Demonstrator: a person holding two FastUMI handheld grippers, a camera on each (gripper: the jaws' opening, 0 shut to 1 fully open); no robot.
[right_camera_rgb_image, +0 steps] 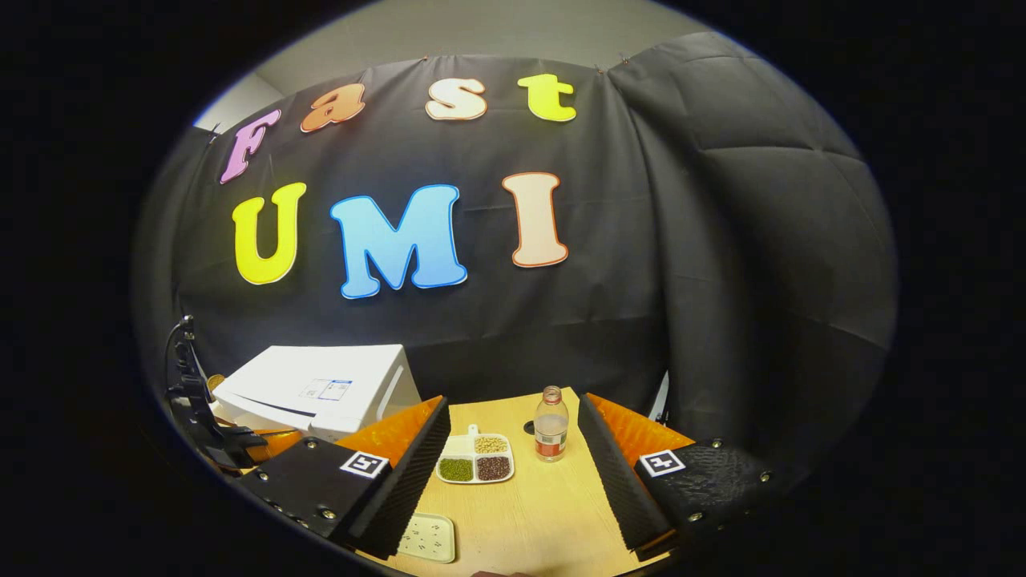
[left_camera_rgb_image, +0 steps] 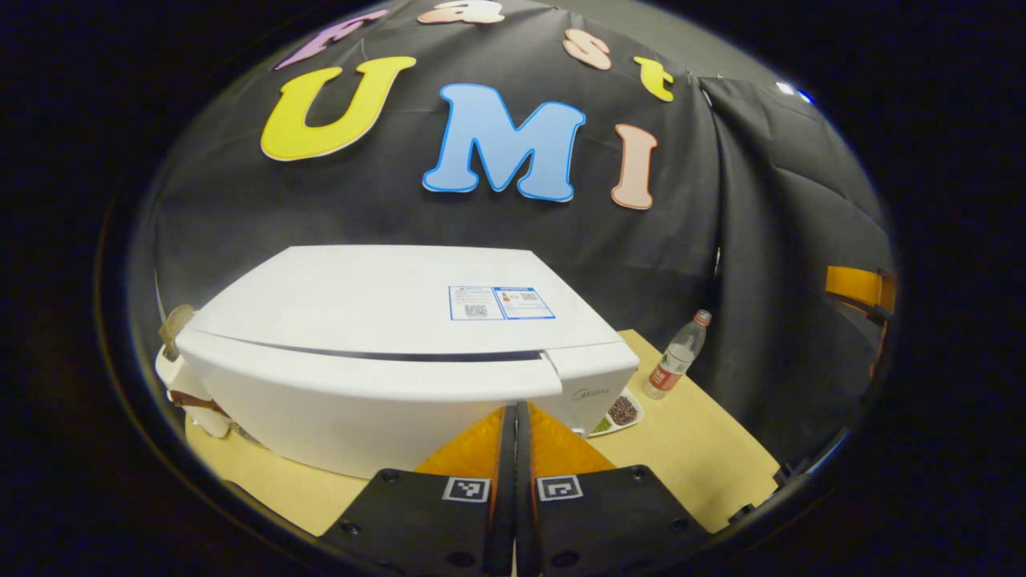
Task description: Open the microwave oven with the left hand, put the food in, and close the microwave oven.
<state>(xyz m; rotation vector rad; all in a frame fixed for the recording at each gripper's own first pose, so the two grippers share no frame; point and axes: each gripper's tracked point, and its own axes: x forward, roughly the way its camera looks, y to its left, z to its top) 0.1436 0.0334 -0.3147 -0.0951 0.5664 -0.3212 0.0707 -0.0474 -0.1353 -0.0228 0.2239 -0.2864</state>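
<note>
White plastic is forming the shell of the microwave oven, which is standing on the pale wooden table toward its left side, in front of the black cloth wall. Its door is being seen shut, with a dark seam running across the front below the top panel. A white-and-blue sticker is lying on the top panel; its print is too small to be read. A faint grey brand mark is showing on the right front corner, and it cannot be read either.

In the right gripper view, the food is being presented in a white tray with 3 compartments: green grains at the front left, dark brown grains at the front right, and pale tan grains at the back. The tray is lying on the table just right of the oven, and a clear bottle with a red label is standing near it, to its right. A small white dotted dish is lying nearer the camera.

The left gripper is being held with its fingers pressed together, nothing between them, close to the oven's front. The right gripper is being held with its fingers wide apart above the table, gripping nothing.
</note>
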